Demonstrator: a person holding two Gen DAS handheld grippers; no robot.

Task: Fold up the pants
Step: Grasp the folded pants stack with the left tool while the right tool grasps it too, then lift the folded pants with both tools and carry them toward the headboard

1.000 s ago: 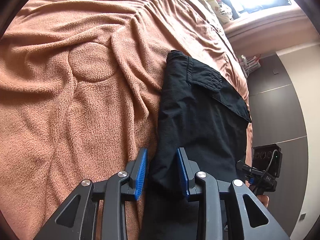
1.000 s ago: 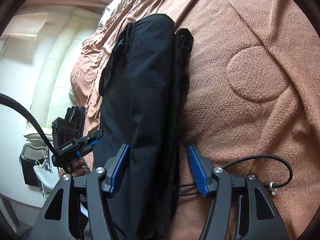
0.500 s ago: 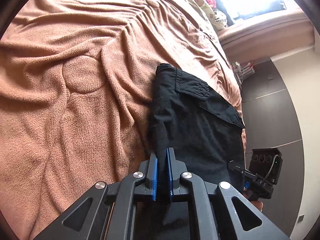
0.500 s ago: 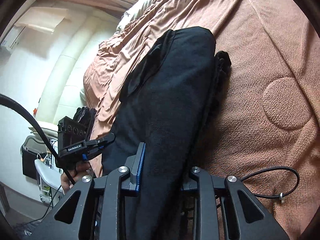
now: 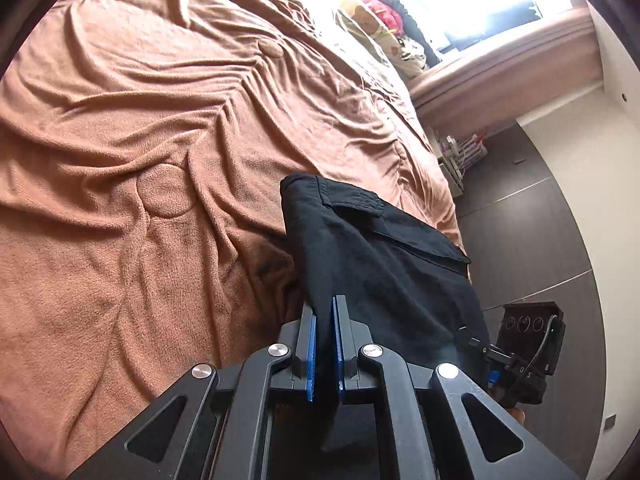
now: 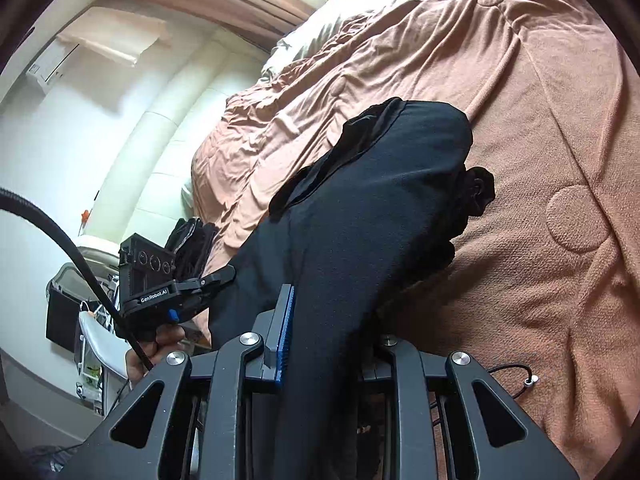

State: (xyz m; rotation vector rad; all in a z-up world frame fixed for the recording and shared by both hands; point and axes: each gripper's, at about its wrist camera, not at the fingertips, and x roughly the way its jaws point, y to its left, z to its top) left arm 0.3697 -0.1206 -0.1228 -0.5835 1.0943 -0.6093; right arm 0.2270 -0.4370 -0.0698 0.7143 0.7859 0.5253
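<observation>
One pants [image 5: 372,264], two grippers [image 5: 324,344].

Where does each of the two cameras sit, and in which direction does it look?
Left wrist: sits on the left tool, looking along it over the black fabric pants and wrinkled brown fleece blanket; the right tool shows.
Right wrist: sits on the right tool, facing the pants; the person's hand holds the left tool.
Shared: pants, blanket, both tools.

Black pants [image 5: 376,264], folded lengthwise into a long narrow bundle, lower centre-right of the left wrist frame. Near end lifted off the brown blanket, far end resting on it, pocket flap facing up.
</observation>
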